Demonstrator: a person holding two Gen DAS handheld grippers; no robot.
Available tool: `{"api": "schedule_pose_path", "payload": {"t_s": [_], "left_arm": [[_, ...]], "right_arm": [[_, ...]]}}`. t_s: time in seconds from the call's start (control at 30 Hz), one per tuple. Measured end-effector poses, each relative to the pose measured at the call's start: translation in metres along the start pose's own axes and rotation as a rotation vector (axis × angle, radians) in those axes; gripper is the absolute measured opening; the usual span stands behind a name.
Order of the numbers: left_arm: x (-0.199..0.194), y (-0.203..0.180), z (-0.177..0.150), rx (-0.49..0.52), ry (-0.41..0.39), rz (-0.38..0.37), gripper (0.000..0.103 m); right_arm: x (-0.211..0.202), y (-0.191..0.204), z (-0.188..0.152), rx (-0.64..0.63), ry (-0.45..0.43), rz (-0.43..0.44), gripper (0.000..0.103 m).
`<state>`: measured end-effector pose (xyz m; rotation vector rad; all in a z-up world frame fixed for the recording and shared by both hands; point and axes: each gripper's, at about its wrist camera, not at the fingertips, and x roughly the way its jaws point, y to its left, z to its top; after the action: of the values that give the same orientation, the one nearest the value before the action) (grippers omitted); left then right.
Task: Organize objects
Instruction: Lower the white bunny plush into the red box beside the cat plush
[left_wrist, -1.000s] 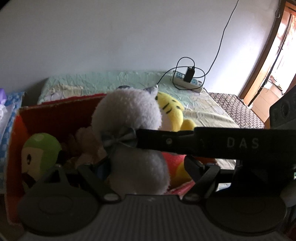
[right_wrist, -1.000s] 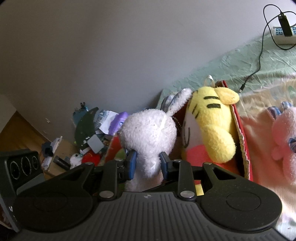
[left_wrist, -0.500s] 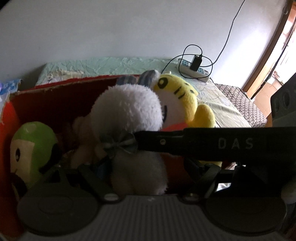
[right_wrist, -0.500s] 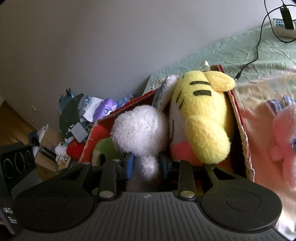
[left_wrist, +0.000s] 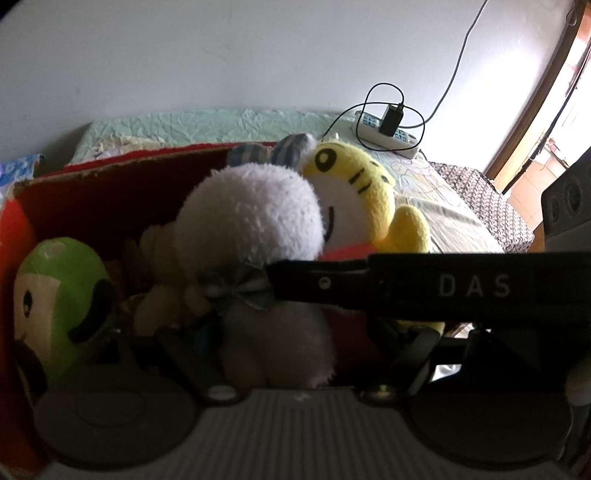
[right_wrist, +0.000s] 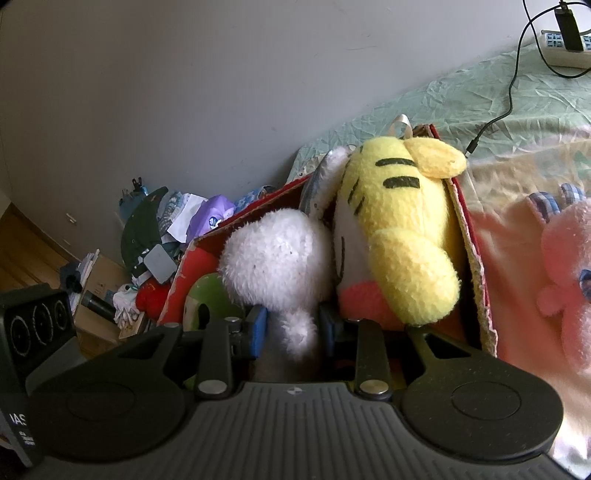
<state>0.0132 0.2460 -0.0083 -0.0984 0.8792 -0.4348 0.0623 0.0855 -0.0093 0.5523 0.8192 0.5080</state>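
Right gripper (right_wrist: 291, 328) fingers are pinching the fluffy white plush rabbit (right_wrist: 277, 266), lowering it into the red cardboard box (right_wrist: 476, 258) beside the yellow tiger plush (right_wrist: 399, 229); left gripper (left_wrist: 295, 343) fingers sitting apart, holding nothing.

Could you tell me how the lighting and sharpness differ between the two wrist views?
Left wrist view: bright glare from the doorway at right washes out the wall; the box interior is dark, and the green toy and white rabbit look soft. Right wrist view: evenly lit and sharper, the yellow tiger crisp. Both bend straight lines at the edges.
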Motion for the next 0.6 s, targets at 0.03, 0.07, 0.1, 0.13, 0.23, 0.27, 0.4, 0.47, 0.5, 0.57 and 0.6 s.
{"api": "schedule_pose_path", "payload": {"t_s": [0.03,0.07,0.1,0.13,0.23,0.27,0.4,0.47,0.5,0.57,0.6], "left_arm": [[-0.0001,-0.0009,-0.0001,0.000,0.002,0.000,0.080],[-0.0003,-0.0016,-0.0001,0.000,0.003,0.001,0.080],[-0.0005,-0.0022,-0.0003,0.001,0.005,0.001,0.080],[-0.0007,-0.0028,-0.0004,0.001,0.007,0.002,0.081],[-0.0005,-0.0023,-0.0009,0.002,0.016,0.008,0.085],[-0.0001,-0.0017,-0.0010,0.001,0.021,0.010,0.086],[0.0000,-0.0018,-0.0011,-0.003,0.030,0.018,0.087],[-0.0005,-0.0031,-0.0011,0.002,0.028,0.029,0.087],[-0.0002,-0.0036,-0.0008,0.002,0.029,0.035,0.087],[0.0016,-0.0036,0.0002,-0.005,0.036,0.038,0.087],[0.0022,-0.0039,0.0005,-0.008,0.038,0.039,0.087]], "right_arm": [[-0.0007,-0.0003,-0.0002,0.000,-0.001,0.000,0.031],[-0.0012,-0.0002,-0.0005,0.001,-0.003,-0.001,0.031],[-0.0020,-0.0002,-0.0011,0.002,-0.004,-0.002,0.031],[-0.0030,-0.0012,-0.0016,0.002,-0.005,-0.002,0.031],[-0.0048,-0.0012,-0.0030,-0.001,-0.008,-0.004,0.031],[-0.0048,-0.0004,-0.0032,-0.003,-0.009,-0.006,0.031],[-0.0061,0.0002,-0.0040,-0.008,-0.015,-0.011,0.031],[-0.0072,0.0002,-0.0045,-0.014,-0.016,-0.010,0.032],[-0.0076,0.0009,-0.0052,-0.021,-0.016,-0.013,0.032],[-0.0083,0.0024,-0.0067,-0.040,-0.018,-0.021,0.033],[-0.0088,0.0028,-0.0076,-0.048,-0.020,-0.024,0.033]]}}
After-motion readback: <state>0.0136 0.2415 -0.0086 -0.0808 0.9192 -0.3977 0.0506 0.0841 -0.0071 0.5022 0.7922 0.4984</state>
